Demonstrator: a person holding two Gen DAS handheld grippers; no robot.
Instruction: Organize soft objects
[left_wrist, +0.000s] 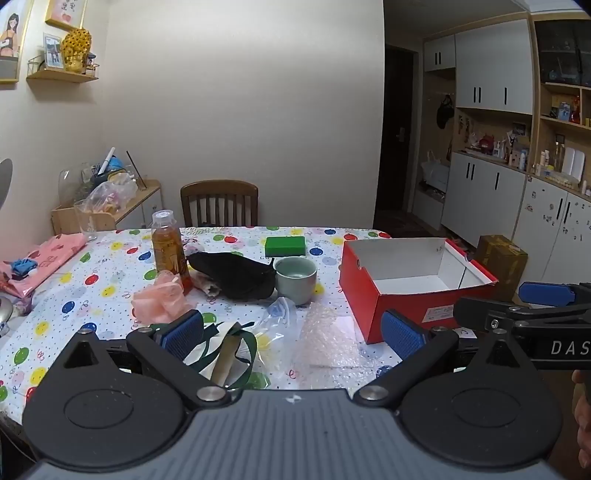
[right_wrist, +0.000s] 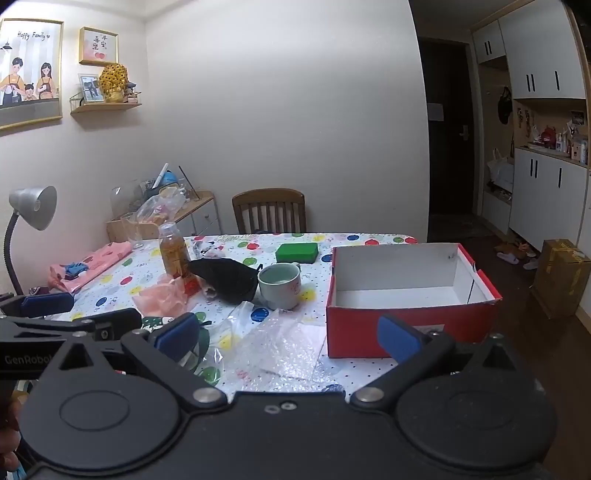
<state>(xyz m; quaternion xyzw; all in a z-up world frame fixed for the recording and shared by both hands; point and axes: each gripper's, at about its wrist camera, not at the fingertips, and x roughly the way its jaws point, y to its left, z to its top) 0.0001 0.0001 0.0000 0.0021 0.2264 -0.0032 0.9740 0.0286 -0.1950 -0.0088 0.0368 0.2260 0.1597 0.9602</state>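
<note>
1. A dining room with pale walls, white cupboards on the right and a wooden chair (right_wrist: 269, 210) behind the table (left_wrist: 110, 266), which wears a balloon-print cover.
2. The red box (right_wrist: 373, 328) stands open and empty at the table's right side; it looks like the place meant for the soft things.
3. Soft things lie left of it: a black cloth (left_wrist: 236, 275) against the green cup (left_wrist: 296, 278), pink mesh (left_wrist: 160, 301) by the bottle (left_wrist: 168, 251), bubble wrap (right_wrist: 280, 347) nearest, a green sponge (left_wrist: 285, 246) at the back.
4. The left gripper (left_wrist: 291, 332) and right gripper (right_wrist: 288, 334) hover over the near edge, fingers spread as wide as they go, holding nothing.
5. Judging by this, sorting has not begun; the next move calls for lowering one gripper onto a soft piece, probably the bubble wrap, and pinching it without disturbing the cup.
</note>
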